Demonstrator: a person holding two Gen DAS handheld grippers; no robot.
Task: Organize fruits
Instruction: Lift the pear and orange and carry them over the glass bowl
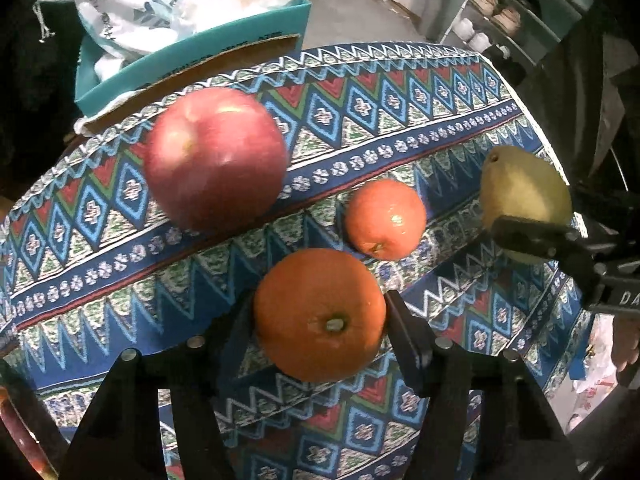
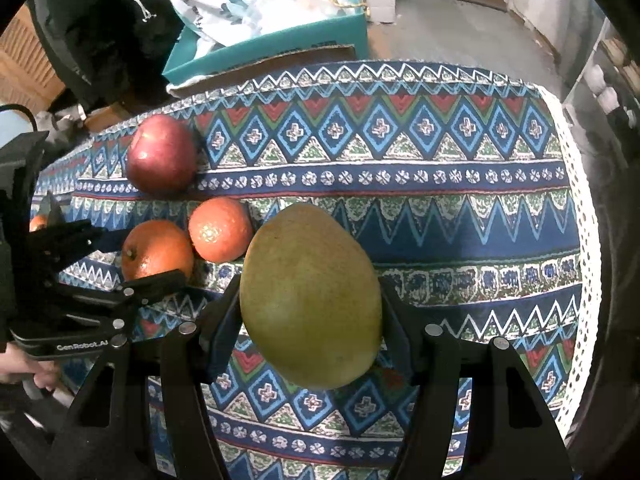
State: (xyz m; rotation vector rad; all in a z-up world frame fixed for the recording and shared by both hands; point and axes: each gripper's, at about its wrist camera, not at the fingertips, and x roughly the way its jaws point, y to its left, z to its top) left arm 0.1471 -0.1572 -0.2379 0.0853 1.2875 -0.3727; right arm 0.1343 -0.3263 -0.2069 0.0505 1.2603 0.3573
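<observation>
Both tongs were clenched: left gripper (image 1: 320,320) grasped the large round orange (image 1: 319,314), right gripper (image 2: 310,304) the yellow-green oval mango (image 2: 310,296), long axis upright, right of the small tangerine (image 1: 385,219).

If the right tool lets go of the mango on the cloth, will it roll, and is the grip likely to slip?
The mango is oval, so it would probably rock onto its long side rather than roll far. Its skin looks smooth, so the right tool may slip a little. The patterned cloth looks soft and should damp movement.
</observation>
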